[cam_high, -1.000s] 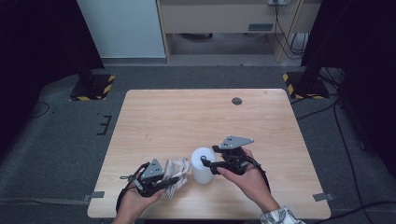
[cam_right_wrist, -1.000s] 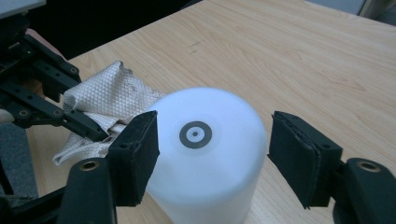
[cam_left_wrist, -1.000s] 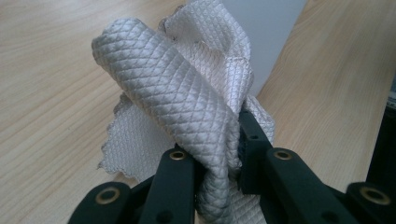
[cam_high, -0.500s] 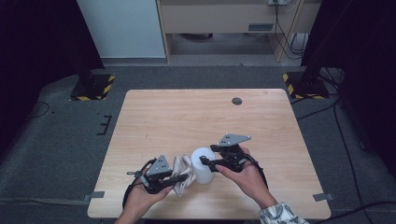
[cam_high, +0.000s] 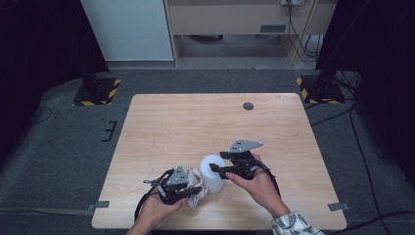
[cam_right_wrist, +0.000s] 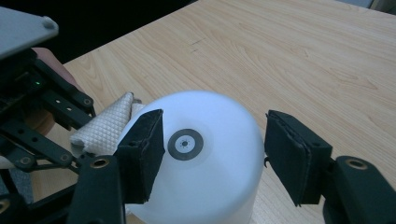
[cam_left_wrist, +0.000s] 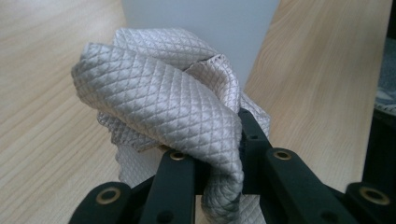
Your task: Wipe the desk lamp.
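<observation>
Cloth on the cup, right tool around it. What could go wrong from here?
1. The right tool straddles the white cup with its jaws apart, one with a visible gap, so a push from the cloth may slide or tip the cup.
2. The left tool pinches only a bunched fold, which may slip out while wiping.
</observation>
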The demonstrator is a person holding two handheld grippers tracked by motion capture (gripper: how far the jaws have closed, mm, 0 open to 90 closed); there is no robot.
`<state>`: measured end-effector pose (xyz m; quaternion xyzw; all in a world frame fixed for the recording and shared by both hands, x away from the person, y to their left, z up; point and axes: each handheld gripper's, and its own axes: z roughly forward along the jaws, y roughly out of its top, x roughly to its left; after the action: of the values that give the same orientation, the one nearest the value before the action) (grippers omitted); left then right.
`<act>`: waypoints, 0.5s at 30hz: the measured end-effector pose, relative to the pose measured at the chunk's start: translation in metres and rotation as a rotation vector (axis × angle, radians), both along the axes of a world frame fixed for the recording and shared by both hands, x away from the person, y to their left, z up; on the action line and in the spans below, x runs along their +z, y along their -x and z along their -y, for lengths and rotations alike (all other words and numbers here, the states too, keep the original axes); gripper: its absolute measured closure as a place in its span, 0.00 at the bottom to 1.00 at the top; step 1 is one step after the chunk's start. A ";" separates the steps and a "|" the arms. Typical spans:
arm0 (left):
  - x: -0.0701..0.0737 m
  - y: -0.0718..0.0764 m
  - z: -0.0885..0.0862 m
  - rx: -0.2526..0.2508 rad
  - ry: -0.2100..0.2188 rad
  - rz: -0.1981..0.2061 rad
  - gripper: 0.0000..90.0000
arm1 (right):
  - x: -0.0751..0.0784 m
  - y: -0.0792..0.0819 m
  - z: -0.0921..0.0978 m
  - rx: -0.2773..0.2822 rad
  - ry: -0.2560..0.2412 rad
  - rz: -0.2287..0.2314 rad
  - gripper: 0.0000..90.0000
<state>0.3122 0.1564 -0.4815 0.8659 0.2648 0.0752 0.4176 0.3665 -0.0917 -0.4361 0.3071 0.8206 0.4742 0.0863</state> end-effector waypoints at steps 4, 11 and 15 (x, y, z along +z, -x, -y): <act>0.014 0.003 -0.005 0.009 0.052 0.034 0.88 | 0.000 0.000 0.000 0.000 0.001 0.000 0.43; 0.018 -0.001 -0.008 0.018 0.062 0.041 0.88 | 0.000 0.000 0.000 -0.002 -0.003 -0.007 0.43; 0.008 -0.006 -0.007 0.022 0.037 0.014 0.88 | 0.000 0.000 0.000 -0.003 -0.003 -0.008 0.43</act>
<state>0.3177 0.1637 -0.4735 0.8547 0.2724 0.0811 0.4344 0.3667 -0.0914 -0.4361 0.3104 0.8196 0.4743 0.0833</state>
